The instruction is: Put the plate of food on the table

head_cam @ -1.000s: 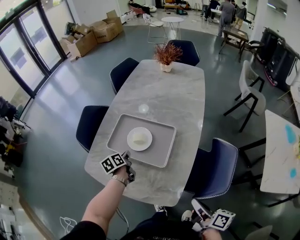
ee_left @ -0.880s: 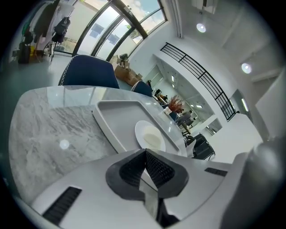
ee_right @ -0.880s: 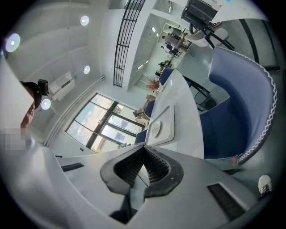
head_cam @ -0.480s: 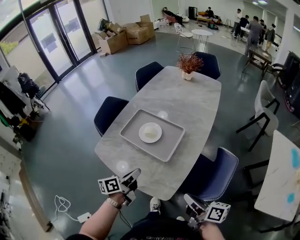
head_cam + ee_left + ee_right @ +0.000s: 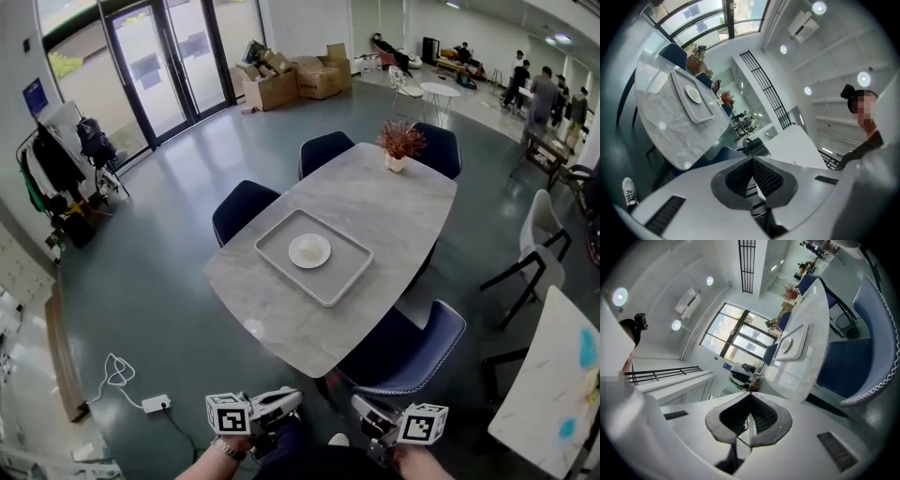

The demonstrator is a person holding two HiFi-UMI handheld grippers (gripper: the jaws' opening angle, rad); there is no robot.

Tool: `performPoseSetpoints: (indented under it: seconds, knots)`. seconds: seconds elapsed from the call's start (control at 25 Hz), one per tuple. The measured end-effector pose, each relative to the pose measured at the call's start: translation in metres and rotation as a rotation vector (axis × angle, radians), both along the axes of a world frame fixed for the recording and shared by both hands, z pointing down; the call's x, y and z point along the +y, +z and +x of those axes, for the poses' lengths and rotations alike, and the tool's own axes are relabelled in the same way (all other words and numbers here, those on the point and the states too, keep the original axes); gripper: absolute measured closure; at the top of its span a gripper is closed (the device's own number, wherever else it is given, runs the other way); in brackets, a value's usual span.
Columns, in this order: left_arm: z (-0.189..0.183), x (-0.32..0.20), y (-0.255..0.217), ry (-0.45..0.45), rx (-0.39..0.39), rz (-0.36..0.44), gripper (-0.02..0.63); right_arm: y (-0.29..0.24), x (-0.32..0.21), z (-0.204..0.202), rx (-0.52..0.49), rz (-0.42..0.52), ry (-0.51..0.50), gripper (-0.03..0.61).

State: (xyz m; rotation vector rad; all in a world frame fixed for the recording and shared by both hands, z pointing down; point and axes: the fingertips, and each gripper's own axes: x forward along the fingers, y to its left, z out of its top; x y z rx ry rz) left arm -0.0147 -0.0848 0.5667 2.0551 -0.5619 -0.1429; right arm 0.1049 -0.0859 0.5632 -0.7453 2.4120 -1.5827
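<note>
Plate point(image 5: 309, 250) on tray point(image 5: 343, 277); head view clearest

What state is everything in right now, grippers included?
plate, upright, sitting in the tray, pale food on it.
tray, flat on the table.
table, bearing the tray and potted plant.
potted plant, upright at the far end.
left gripper, shut, empty, short of the table.
right gripper, shut, empty, short of the table.

The small round white plate of pale food point(image 5: 309, 250) lies flat inside the grey rectangular tray point(image 5: 343, 281) on the grey marble counter point(image 5: 272, 314).
</note>
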Motion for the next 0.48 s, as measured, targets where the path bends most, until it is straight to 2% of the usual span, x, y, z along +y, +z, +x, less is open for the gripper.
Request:
performPoseSetpoints:
  seconds: [0.16, 0.32, 0.48]
  knots:
    - [0.008, 0.043, 0.004, -0.009, -0.010, -0.009, 0.606, -0.001, 0.021, -0.002, -0.007, 0.005, -0.044, 0.568]
    - [0.009, 0.066, 0.004, -0.027, 0.038, -0.048, 0.606, -0.005, 0.033, -0.011, -0.016, 0.030, -0.065, 0.568]
    - [0.008, 0.079, 0.006, 0.009, 0.071, -0.049, 0.606, -0.006, 0.045, -0.020, -0.013, 0.040, -0.072, 0.568]
